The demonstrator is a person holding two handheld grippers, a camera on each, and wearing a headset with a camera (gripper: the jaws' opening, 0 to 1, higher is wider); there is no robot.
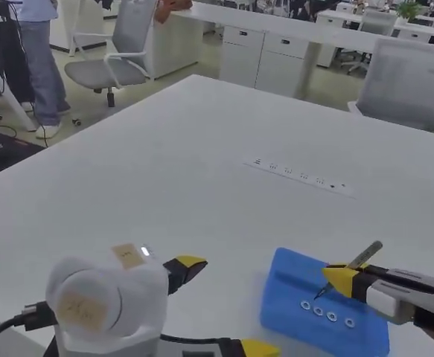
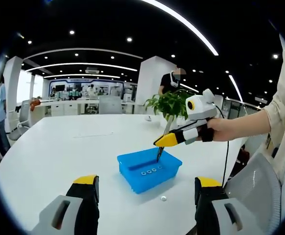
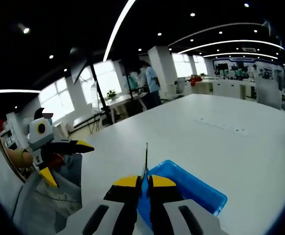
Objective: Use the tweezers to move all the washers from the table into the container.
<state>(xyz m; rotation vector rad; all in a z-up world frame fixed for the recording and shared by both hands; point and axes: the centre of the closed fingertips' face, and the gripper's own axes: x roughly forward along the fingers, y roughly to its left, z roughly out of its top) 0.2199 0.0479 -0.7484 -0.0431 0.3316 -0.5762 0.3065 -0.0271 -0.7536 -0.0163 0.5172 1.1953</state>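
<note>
A blue container (image 1: pixel 291 271) sits at the near right of the white table, with several washers (image 1: pixel 325 313) lying in a row inside it. My right gripper (image 1: pixel 343 277) is shut on metal tweezers (image 1: pixel 359 259), whose tip points down into the container above the washers. My left gripper (image 1: pixel 228 305) stands open just left of the container, holding nothing. In the left gripper view one lone washer (image 2: pixel 163 198) lies on the table in front of the container (image 2: pixel 132 177), between my open left gripper (image 2: pixel 147 182) jaws. The right gripper view shows my right gripper (image 3: pixel 144 183) gripping the tweezers (image 3: pixel 146 159) over the container (image 3: pixel 201 193).
A strip of power sockets (image 1: pixel 298 175) is set into the table (image 1: pixel 164 163) beyond the container. Office chairs (image 1: pixel 120 56) and desks stand past the far edge. A person (image 1: pixel 42 59) stands at the far left. A potted plant (image 2: pixel 169 104) rises behind the right gripper.
</note>
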